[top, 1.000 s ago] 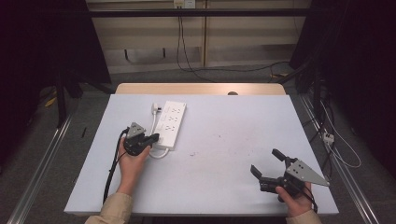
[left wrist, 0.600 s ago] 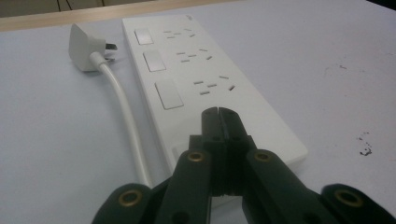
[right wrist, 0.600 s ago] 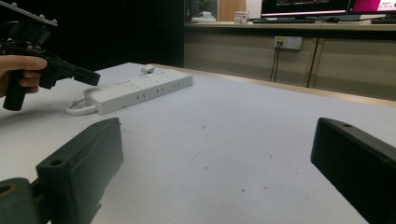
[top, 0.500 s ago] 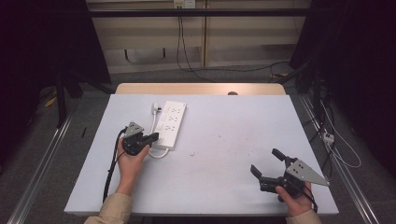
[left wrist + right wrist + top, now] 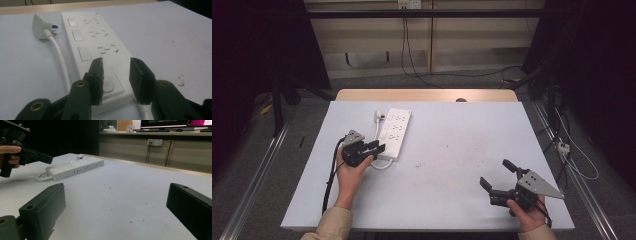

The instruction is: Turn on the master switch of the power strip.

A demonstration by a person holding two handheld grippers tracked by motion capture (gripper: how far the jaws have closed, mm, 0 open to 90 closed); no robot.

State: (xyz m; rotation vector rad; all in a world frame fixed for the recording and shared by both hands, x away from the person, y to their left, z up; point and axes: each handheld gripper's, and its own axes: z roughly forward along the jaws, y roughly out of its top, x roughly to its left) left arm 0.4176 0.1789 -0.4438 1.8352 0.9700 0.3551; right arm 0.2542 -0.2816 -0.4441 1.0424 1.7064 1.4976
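A white power strip lies on the table's left half, its plug loose beside its far end. My left gripper hovers at the strip's near end. In the left gripper view the left gripper has just been opening: its jaws stand apart over the strip, with the power button below the gap and nothing gripped. My right gripper rests near the front right edge, jaws wide open and empty. In the right gripper view the right gripper faces the strip and the left gripper.
The strip's white cord loops out from under its near end by my left hand. The plug lies with its pins toward the strip. The white table has faint marks near its middle. Dark floor, cables and rails surround it.
The left gripper's jaws, together before, now stand apart over the strip's near end. Both hands have stayed where they were.
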